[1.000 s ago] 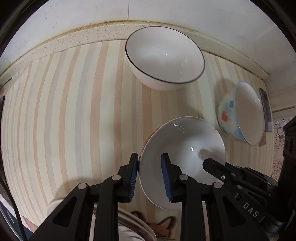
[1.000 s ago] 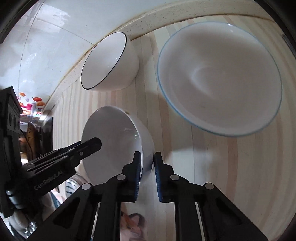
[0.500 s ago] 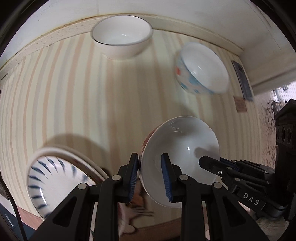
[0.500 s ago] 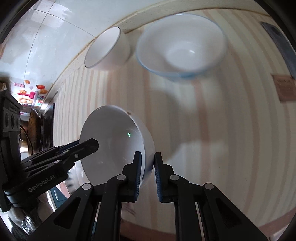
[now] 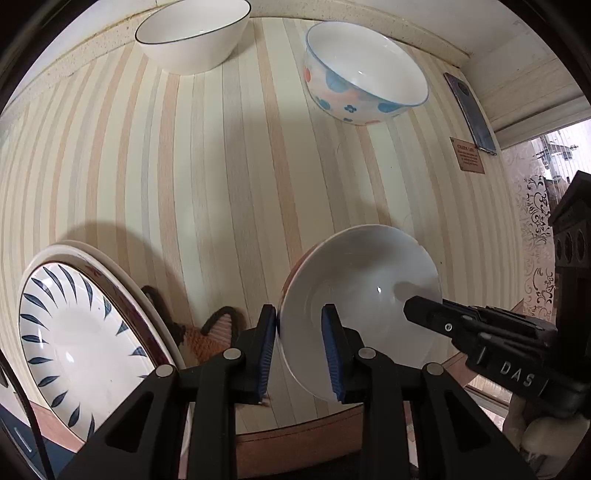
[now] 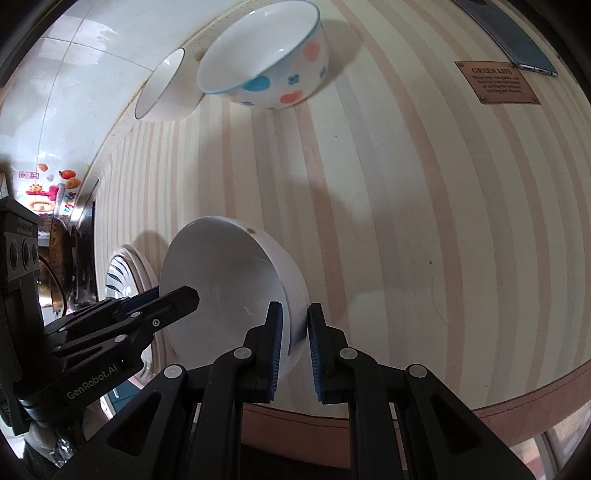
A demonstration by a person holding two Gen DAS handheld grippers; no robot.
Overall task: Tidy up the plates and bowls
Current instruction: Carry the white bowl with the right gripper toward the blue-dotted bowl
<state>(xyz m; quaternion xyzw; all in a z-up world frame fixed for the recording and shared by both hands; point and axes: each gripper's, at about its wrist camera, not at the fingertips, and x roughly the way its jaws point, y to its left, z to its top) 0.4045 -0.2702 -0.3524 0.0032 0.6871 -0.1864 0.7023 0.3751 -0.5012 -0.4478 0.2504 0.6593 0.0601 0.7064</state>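
Both grippers hold one plain white bowl [image 5: 362, 291] by opposite sides of its rim, lifted above the striped table. My left gripper [image 5: 299, 347] is shut on its left rim; my right gripper [image 6: 293, 347] is shut on the right rim of the same bowl [image 6: 225, 288]. A stack of plates [image 5: 74, 332] with a blue leaf pattern lies at the near left, also showing in the right wrist view [image 6: 122, 273]. A spotted bowl [image 5: 362, 85] and a black-rimmed white bowl [image 5: 192, 33] stand at the back by the wall.
A phone [image 5: 469, 114] and a small brown label [image 5: 469, 158] lie at the table's right side. A cat-pattern mat [image 5: 207, 332] lies near the front edge [image 6: 480, 398]. The tiled wall [image 6: 110, 44] runs behind the bowls.
Both grippers have pulled back toward the front edge with the white bowl. The back bowls look farther away, and the plate stack has come into view at the left.
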